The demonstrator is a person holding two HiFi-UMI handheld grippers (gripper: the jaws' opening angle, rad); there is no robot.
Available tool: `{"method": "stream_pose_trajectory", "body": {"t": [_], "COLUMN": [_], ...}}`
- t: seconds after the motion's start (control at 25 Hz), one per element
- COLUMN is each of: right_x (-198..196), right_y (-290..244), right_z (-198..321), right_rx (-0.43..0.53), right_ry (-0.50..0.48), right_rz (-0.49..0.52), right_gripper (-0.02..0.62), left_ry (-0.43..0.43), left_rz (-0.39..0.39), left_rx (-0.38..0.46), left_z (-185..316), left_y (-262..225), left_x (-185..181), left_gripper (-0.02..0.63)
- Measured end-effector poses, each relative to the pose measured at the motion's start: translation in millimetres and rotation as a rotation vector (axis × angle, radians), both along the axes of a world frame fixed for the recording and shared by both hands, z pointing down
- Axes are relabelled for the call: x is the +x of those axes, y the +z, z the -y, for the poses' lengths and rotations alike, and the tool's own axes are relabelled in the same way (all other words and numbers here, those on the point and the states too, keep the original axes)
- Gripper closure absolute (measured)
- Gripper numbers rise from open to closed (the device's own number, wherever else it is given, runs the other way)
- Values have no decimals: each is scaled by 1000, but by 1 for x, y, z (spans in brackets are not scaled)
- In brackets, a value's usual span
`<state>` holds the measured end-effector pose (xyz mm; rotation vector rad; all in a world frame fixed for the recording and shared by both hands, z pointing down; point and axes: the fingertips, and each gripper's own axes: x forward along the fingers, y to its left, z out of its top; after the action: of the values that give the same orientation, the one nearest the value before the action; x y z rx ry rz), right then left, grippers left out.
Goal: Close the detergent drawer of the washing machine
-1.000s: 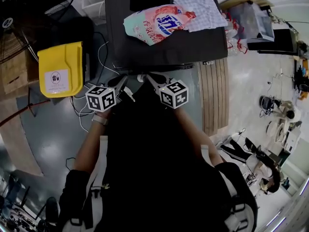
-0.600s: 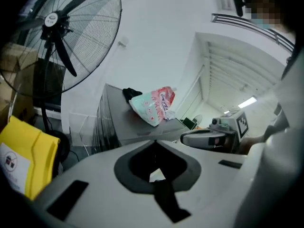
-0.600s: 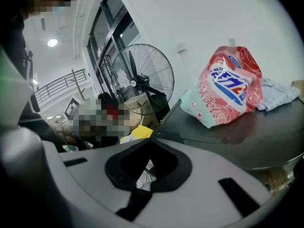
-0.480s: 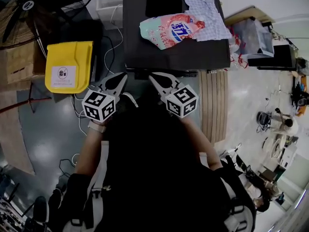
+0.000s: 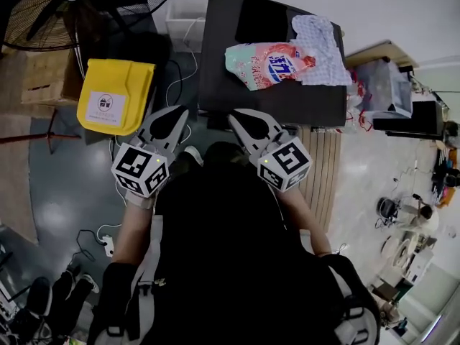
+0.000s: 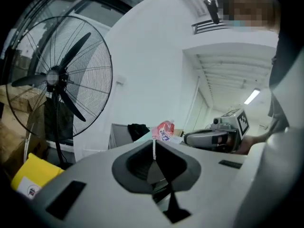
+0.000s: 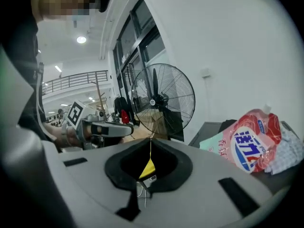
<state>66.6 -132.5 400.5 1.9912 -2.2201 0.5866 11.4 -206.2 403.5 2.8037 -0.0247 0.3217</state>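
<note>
The left gripper [image 5: 179, 113] and right gripper [image 5: 236, 116] are pressed together, empty, near the washer [image 5: 237, 92]. Its drawer is probably on the hidden front: stiff, light plastic, best pushed flat on its panel.

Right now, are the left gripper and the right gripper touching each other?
Apart. The head view shows the left gripper and the right gripper held side by side, with a plain gap between their jaws.

Detergent bag [image 5: 269, 63] — blue logo, chars illegible.
</note>
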Motion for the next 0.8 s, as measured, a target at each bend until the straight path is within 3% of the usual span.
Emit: {"method": "stream_pose_trajectory", "body": {"t": [0.32, 0.56, 0.8], "right_x": [-4, -2, 2], "right_y": [-60, -88, -104], "right_z": [1, -2, -6], "right_rx": [80, 135, 184], "right_ry": [-82, -118, -128], "right_rz": [-66, -126, -179], "right_gripper": [578, 578, 578], "left_ry": [-99, -139, -195], "left_rz": [-61, -44, -101], "left_rx": [93, 230, 248], "left_z": [-4, -14, -16], "left_y": [-48, -74, -96], "left_x": [-9, -11, -12], "left_gripper": [595, 595, 595]}}
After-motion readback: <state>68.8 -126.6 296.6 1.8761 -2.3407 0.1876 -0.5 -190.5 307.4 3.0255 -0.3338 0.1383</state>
